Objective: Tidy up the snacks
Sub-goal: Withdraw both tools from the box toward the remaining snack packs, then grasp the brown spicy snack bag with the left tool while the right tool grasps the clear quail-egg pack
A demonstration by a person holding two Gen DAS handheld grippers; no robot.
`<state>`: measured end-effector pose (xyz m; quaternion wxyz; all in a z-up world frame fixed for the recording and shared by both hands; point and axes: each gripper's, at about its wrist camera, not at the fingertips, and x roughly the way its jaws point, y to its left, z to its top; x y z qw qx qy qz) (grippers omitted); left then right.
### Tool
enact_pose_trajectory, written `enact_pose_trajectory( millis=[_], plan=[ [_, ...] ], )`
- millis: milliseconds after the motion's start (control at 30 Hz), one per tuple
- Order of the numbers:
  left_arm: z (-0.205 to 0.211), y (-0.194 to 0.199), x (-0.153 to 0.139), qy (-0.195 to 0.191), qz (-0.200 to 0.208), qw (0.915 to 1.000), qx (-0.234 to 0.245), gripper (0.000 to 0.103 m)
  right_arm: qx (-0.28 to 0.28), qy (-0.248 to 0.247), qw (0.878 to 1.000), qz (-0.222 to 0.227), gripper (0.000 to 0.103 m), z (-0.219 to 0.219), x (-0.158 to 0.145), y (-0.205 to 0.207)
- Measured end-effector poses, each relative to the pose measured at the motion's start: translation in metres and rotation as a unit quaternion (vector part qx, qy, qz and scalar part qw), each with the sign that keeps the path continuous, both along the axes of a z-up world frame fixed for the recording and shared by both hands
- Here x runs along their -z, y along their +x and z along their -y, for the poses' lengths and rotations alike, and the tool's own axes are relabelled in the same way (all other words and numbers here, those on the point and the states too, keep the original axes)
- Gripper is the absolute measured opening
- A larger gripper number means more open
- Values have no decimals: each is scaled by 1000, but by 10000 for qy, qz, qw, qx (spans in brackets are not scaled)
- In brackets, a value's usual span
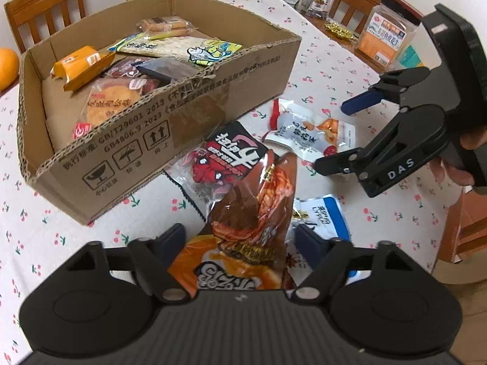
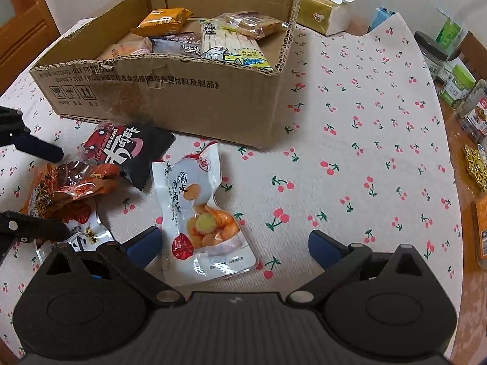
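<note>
Left wrist view: box (image 1: 170, 127) holds several packs; loose snacks lie on cloth (image 1: 334, 60) just in front of it. Left gripper (image 1: 240, 243) is pinching the orange pack (image 1: 252, 213); right gripper (image 2: 234, 243) is spread, unloaded, with the white pack (image 2: 201, 213) between its fingers.

Risks, large to small:
- Box wall may catch the pack on transfer, since it hangs long.
- Glossy film may slip from the pads.
- Black pack (image 1: 231, 152) (partly beneath) may drag along.

Legible: box "GB/T29601 2013", "GB4806.9 2023"; right gripper "DAS".
</note>
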<state>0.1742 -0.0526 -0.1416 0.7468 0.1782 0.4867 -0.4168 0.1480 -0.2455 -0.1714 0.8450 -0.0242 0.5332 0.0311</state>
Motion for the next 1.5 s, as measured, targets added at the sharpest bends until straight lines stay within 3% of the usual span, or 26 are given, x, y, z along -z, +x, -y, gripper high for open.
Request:
enact_pose_trajectory(
  millis=[333,733,800,900,1033,1167,1300,1367,1500],
  plan=[
    [-16,-23,-4,102,-210,9996,-161,65,-119,6,9999,53,103,0,0,1],
    [-2,-16,-2,292,-47,9988,381,65,-242,14,9996,114,103,1,0,0],
    [-2,-17,-3,295,-40,9987,406,57,-262,14,9996,126,103,1,0,0],
    [-5,-18,-4,281,-66,9989,358,57,-276,4,9996,80,103,0,0,3],
    [-17,-20,-7,303,21,9995,-9,57,-414,-209,9987,199,103,-6,-3,3],
    [-39,-17,-11,208,-33,9971,-738,57,-587,-204,9975,332,103,-13,-8,4],
    [-61,-13,-10,164,-35,9865,-1627,57,-727,-279,9963,374,102,-23,-7,8],
    [-67,-12,-9,155,-24,9806,-1952,57,-801,-360,9954,374,95,-29,-6,10],
    [-73,-12,-4,149,-110,9757,-2182,57,-880,-311,9949,392,89,-32,-7,12]
  ],
)
